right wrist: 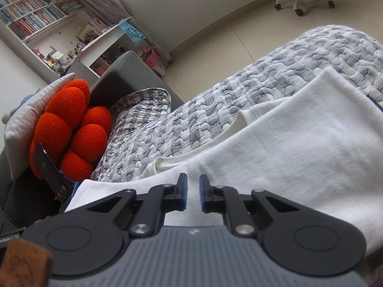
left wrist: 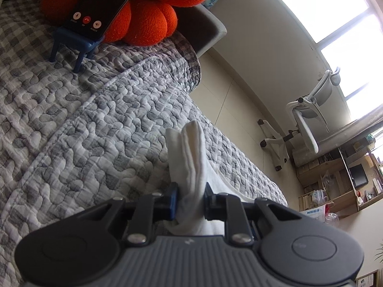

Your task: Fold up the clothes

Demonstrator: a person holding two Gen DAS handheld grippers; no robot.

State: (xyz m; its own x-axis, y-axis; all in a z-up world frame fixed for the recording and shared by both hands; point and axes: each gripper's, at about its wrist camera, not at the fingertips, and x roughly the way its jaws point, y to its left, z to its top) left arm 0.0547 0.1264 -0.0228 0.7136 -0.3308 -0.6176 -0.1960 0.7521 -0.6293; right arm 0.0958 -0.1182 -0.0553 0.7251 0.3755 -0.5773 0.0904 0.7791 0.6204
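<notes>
Bedroom with pale floor tiles, bright window, white office chair (left wrist: 308, 124) well apart from both grippers, bookshelf (right wrist: 36, 16) far ahead-left of the right one. Closer in, grey patterned quilt (left wrist: 107, 124) spread over a bed or sofa, filling most of what lies ahead of the left gripper. Orange puffy cushion (left wrist: 148, 19) far forward and left, phone (left wrist: 95, 12) propped on a small blue stand (left wrist: 71, 47) against it.

White garment (right wrist: 299, 148) laid flat on the quilt, directly under and ahead of the right gripper (right wrist: 191, 192), long axis running from near-left to far-right, far corner up toward the right edge. A second, lower layer peeking out just left of the top edge, with a hem showing.

Left gripper (left wrist: 191, 201) clenched on a bunched fold of the same white cloth (left wrist: 189, 157), fabric standing up between the jaws and pointing straight ahead, draped part trailing down to the right.

Right gripper released, blue pads (right wrist: 183, 191) apart with bare cloth visible in the gap, nothing pinched; touching the fabric or hovering just above, cannot tell.

Judgement: fold turning on the left hand's held edge; right hand the nearer one to the flat panel, well placed to pin or pinch the near edge just ahead of its tips.
</notes>
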